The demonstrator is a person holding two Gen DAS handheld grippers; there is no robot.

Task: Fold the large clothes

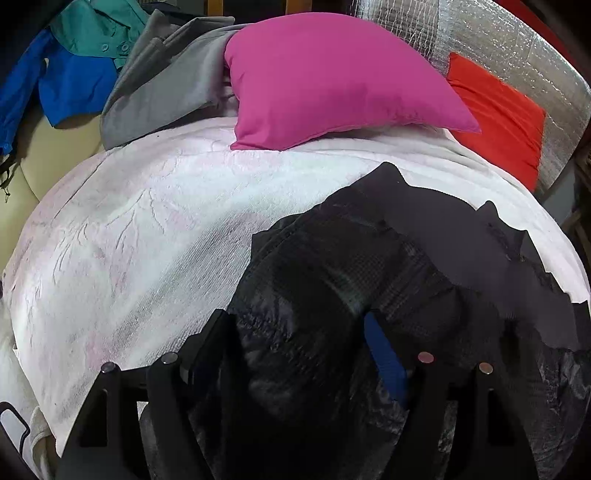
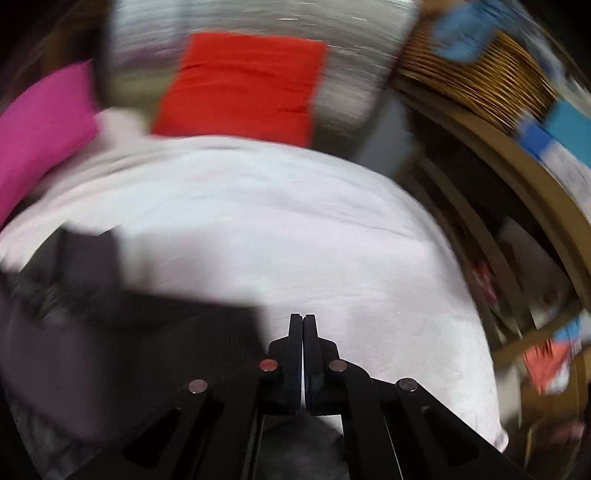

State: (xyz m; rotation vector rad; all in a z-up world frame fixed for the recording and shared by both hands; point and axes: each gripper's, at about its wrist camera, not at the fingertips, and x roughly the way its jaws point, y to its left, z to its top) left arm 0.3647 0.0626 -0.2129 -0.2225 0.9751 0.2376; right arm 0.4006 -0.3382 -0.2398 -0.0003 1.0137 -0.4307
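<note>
A: Left wrist view: left tool point(image 1: 295, 369) spread wide, fingers straddling a bunched heap of black jacket point(image 1: 332, 277). Shiny, quilted-looking cloth piled between the fingers; not clamped, as far as can be told. Blue pad point(image 1: 384, 354) showing on the inner face of one finger.

B: Jacket position?

A: Crumpled on the near right part of the white blanket point(image 1: 147, 240), spilling toward the near edge. Collar or hem peaks sticking up at the far side. Not laid flat; no fold made yet, by the look of it.

B: Right wrist view?

A: Heavily blurred. Right tool point(image 2: 303, 321) pinched narrow, fingers pressed together, nothing visible between them. Dark cloth of the jacket low left, just beside the tool; touching or not, cannot tell.

B: Clutter?

A: Pink pillow point(image 1: 332, 81) and red pillow point(image 1: 498, 118) at the far side; grey garment point(image 1: 166, 85), blue garment point(image 1: 74, 85) and green one point(image 1: 99, 33) heaped far left.

B: Risks?

A: Slick fabric likely to slide out of a shallow pinch. Wide grab on a bunched heap apt to catch several layers, so the fold comes out lopsided. Weight hanging off the near edge could drag the jacket down. Fast right-side motion could snag the blanket and ruck it.
</note>
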